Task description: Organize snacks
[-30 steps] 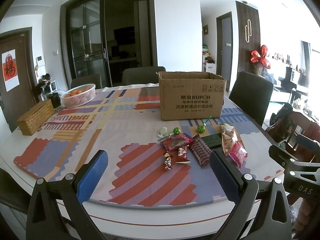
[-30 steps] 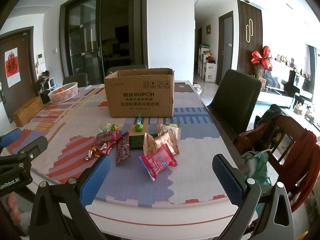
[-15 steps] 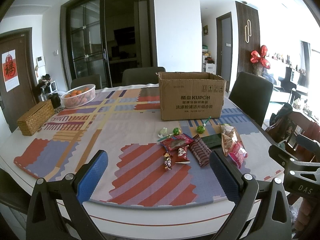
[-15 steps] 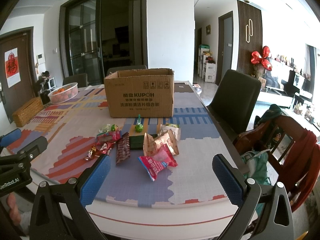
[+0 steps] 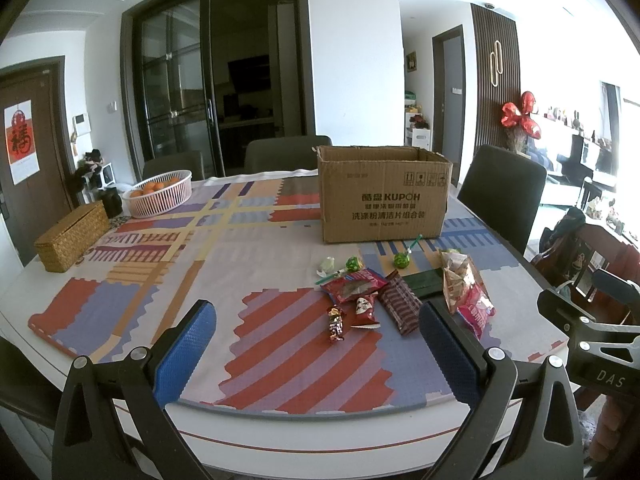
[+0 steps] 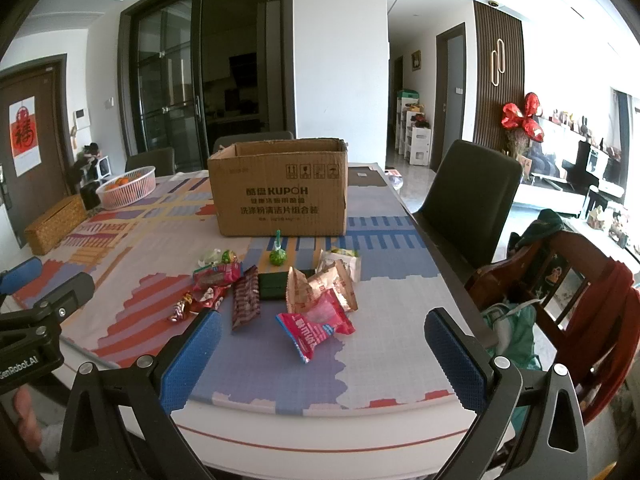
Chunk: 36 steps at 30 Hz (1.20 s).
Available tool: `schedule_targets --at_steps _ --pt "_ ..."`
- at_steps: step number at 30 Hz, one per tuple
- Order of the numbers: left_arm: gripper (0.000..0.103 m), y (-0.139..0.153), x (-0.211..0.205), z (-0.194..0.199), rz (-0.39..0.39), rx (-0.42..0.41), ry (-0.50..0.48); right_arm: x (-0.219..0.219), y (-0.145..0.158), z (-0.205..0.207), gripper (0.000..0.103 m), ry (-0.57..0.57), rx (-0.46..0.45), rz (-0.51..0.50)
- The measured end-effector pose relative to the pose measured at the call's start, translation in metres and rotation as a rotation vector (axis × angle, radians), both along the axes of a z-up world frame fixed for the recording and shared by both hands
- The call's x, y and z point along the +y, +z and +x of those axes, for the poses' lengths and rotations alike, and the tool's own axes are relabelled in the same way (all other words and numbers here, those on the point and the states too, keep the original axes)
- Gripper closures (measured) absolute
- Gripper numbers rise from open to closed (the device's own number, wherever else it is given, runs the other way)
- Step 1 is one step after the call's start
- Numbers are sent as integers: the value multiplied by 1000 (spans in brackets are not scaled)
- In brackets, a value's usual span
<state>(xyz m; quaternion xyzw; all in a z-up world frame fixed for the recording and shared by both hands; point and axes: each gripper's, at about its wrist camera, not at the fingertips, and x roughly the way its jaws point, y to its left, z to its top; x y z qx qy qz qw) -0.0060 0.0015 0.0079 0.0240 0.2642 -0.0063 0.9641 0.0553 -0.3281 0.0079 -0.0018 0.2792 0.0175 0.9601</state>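
A pile of snack packets lies on the patterned table mat in front of an open cardboard box [image 5: 384, 196] [image 6: 280, 192]. The pile holds a pink packet [image 6: 316, 326] [image 5: 476, 314], a brown striped bar [image 6: 245, 300] [image 5: 400, 306], a dark green packet [image 6: 272, 285], tan packets [image 6: 320, 280], red packets [image 5: 352, 286] and green lollipops [image 6: 277, 257] [image 5: 400, 260]. My left gripper [image 5: 316, 344] is open and empty, held at the table's near edge, short of the pile. My right gripper [image 6: 322, 346] is open and empty, just before the pink packet.
A white basket of oranges [image 5: 158, 192] and a woven box [image 5: 72, 236] stand at the far left of the table [image 5: 320, 436]. Dark chairs [image 6: 468, 200] stand around it. A wooden chair with red cloth [image 6: 580, 300] is at the right.
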Motion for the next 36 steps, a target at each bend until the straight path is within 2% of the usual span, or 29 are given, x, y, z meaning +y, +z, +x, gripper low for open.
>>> schedule_targets --at_steps 27,36 --pt "0 0 0 -1 0 -1 1 2 -7 3 1 1 1 -1" --pt "0 3 1 7 6 9 -4 4 -1 6 1 14 15 2"
